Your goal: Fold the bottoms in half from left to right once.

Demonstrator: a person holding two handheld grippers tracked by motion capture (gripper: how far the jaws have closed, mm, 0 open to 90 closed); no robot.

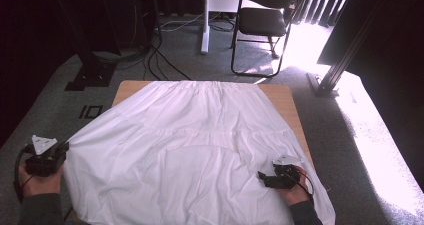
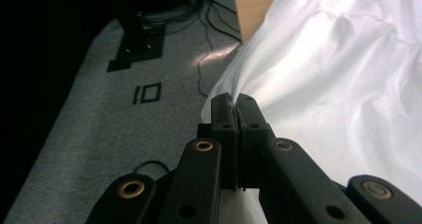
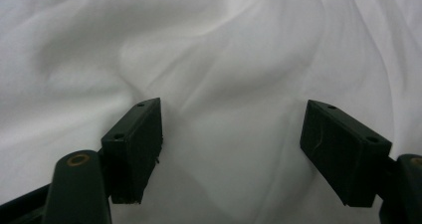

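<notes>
A large white cloth [image 1: 190,135] lies spread over a wooden table [image 1: 282,97] and hangs off its left and right sides. At the cloth's left edge, my left gripper [image 1: 62,148] is shut on the fabric. In the left gripper view the jaws [image 2: 238,104] are pressed together, with the cloth [image 2: 338,84] running off to the right. My right gripper [image 1: 261,177] rests over the cloth near the front right. In the right gripper view it [image 3: 231,134] is open, with wrinkled cloth [image 3: 209,50] lying flat beneath and nothing pinched.
Grey carpet surrounds the table. A black chair [image 1: 262,20] and a white stand post [image 1: 205,20] are behind it, with cables [image 1: 160,60] on the floor. A black stand base [image 1: 90,75] sits at the back left and a metal post [image 1: 340,65] at the right.
</notes>
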